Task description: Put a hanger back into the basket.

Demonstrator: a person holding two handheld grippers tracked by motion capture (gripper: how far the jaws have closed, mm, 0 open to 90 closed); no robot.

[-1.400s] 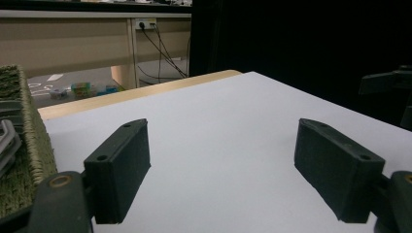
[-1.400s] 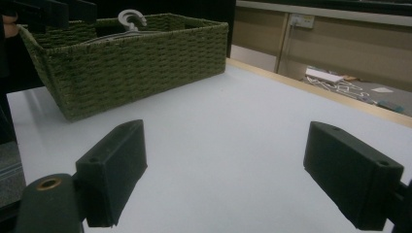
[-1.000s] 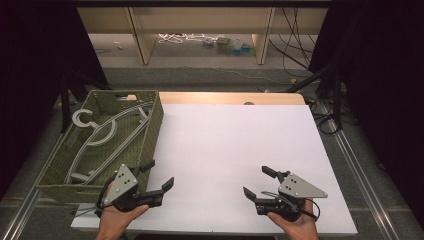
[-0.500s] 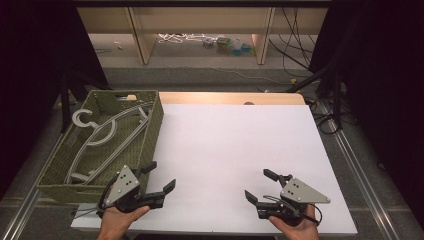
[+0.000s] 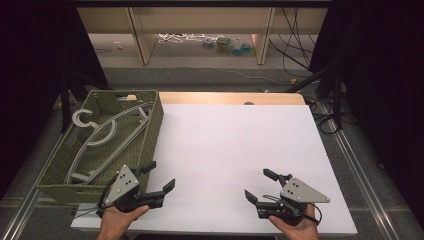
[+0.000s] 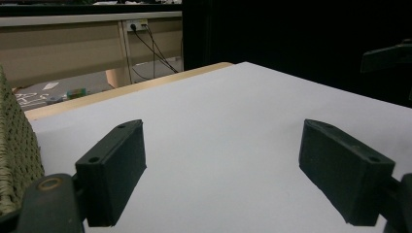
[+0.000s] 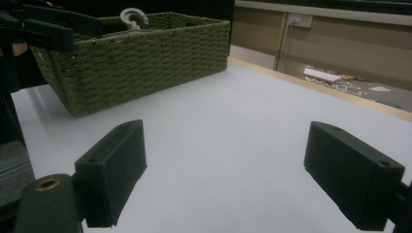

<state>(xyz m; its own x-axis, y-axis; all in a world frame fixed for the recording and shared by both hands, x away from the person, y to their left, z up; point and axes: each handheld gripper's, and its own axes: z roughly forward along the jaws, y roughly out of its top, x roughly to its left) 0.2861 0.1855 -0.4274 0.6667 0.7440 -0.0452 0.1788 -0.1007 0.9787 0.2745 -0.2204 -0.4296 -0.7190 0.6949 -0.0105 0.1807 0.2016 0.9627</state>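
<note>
high view: hangers (image 5: 105, 135) in basket (image 5: 150, 137) beside left gripper (image 5: 159, 176)

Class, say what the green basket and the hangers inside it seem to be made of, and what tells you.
Basket: woven fibre or rope, matte olive green; braided rows show on its walls. Hangers: likely moulded plastic, smooth pale grey, hook in one piece with the body.

Your forearms are cut off at the bottom edge; the basket (image 5: 150, 131) hides the hangers' (image 5: 105, 134) lower ends.
</note>
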